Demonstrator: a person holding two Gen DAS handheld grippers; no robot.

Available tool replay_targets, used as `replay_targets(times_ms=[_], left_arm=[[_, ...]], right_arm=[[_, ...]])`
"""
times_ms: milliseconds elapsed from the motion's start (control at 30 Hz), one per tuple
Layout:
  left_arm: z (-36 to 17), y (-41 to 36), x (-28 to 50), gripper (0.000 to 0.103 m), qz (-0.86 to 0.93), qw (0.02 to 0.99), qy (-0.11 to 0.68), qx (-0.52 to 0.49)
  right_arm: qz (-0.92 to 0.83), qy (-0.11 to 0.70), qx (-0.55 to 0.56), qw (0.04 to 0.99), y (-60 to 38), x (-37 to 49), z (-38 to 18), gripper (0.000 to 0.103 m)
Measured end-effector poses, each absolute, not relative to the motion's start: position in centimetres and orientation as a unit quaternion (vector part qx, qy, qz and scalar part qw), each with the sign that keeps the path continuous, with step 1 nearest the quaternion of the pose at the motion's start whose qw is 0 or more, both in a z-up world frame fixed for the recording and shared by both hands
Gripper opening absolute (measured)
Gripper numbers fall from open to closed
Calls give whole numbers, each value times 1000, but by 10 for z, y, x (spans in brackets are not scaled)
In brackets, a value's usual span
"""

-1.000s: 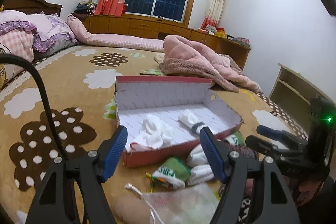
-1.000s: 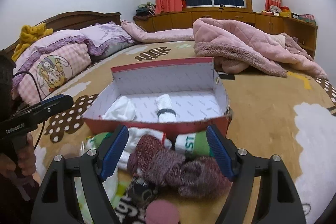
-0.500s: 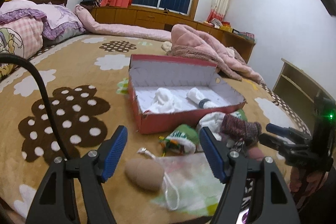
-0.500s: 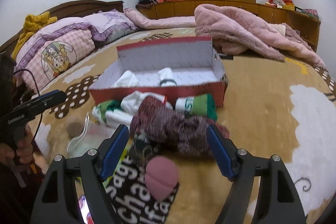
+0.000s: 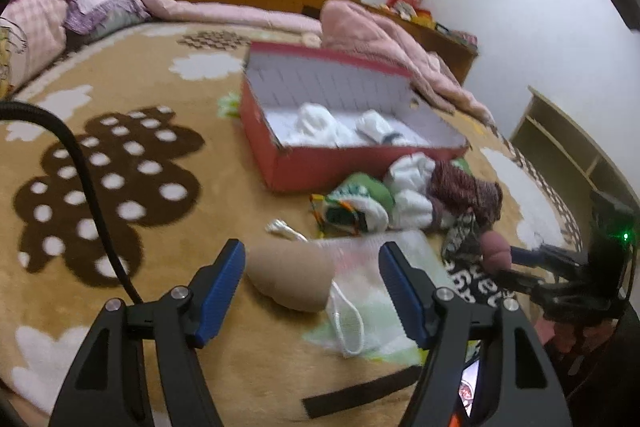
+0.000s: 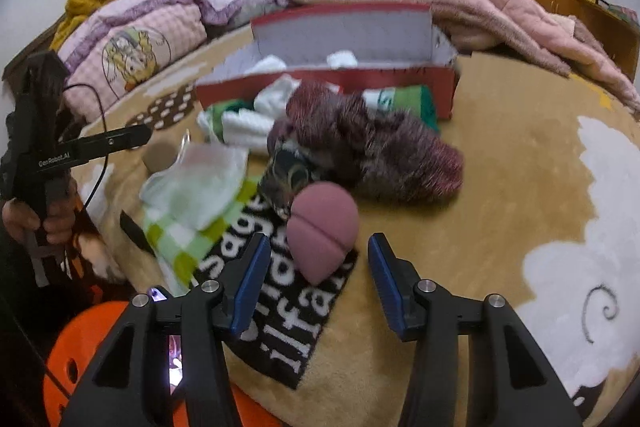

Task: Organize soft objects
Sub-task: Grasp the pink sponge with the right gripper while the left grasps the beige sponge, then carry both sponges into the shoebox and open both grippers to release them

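Right wrist view: bed [image 6: 520, 163] carries everything, pile sits toward its near edge, in front of the red box [image 6: 400, 83]. Box already holds two white rolls; the rest is loose on the blanket.

Risks, big to small:

- Maroon fuzzy bundle [image 6: 384, 143] leans on the black lettered cloth [image 6: 280, 311] and the dark patterned piece [image 6: 288, 175]. Any tug on one likely drags the others; fuzz snags.
- Green checked cloth [image 6: 188, 239] and the sheer drawstring bag [image 5: 376, 283] overlap. Left tool [image 5: 312, 279] has jaws spread, closing slowly, nothing pinched, with the tan pouch [image 5: 292, 279] between them and the bag right beside it. It could catch the bag's cord or edge along with the pouch, so two items lift at once.
- Right tool [image 6: 314, 267] is closing, jaws not yet touching anything, mauve heart-shaped pad [image 6: 322, 223] just ahead of the tips, lying on the lettered cloth. The pad looks squashy and rounded: if the pads close on its narrow tip, it may squirt out forward, or the lower finger may pinch the cloth beneath too.
- Both tools work close together near the same edge; the frames are blurred, so a collision looks possible.
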State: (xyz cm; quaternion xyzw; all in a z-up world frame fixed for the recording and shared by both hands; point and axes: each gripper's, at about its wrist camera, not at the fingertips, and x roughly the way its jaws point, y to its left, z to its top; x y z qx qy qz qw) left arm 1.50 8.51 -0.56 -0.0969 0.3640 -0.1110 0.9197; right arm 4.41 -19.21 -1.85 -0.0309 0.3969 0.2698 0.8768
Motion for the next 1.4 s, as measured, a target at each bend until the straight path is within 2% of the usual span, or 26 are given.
replay_targets(times_ms=[67,100,133,200,333,567,733,1000,1400], left_arm=[[-12,80,21,60,-108,916,376,-92],[-13,79,23,48,-94,917,378,-83],[-13,80,24,37,-85,916,383,-80],[-12,87,26,32,-82,912,389,-99],[-5,103,25,25,-77,911,382,-137],[22,108,16,22,-129,920,325,-179],[41,93,12,21,-155,933,283,-162],[46,77,23,21,-172,937,271,-137],[49,72,48,21,-168,943,259,-127]], right_arm=[[273,406,-34,872,-189,46,-24,50],[273,407,-35,871,-189,46,-26,41],[274,408,-36,870,-188,46,-26,37],[266,408,-36,872,-188,47,-26,31],[278,401,-26,873,-191,46,-21,27],[325,354,-17,877,-190,35,-2,27],[343,324,11,882,-195,37,10,27],[361,274,50,890,-206,51,29,27],[349,272,47,896,-198,82,31,28]])
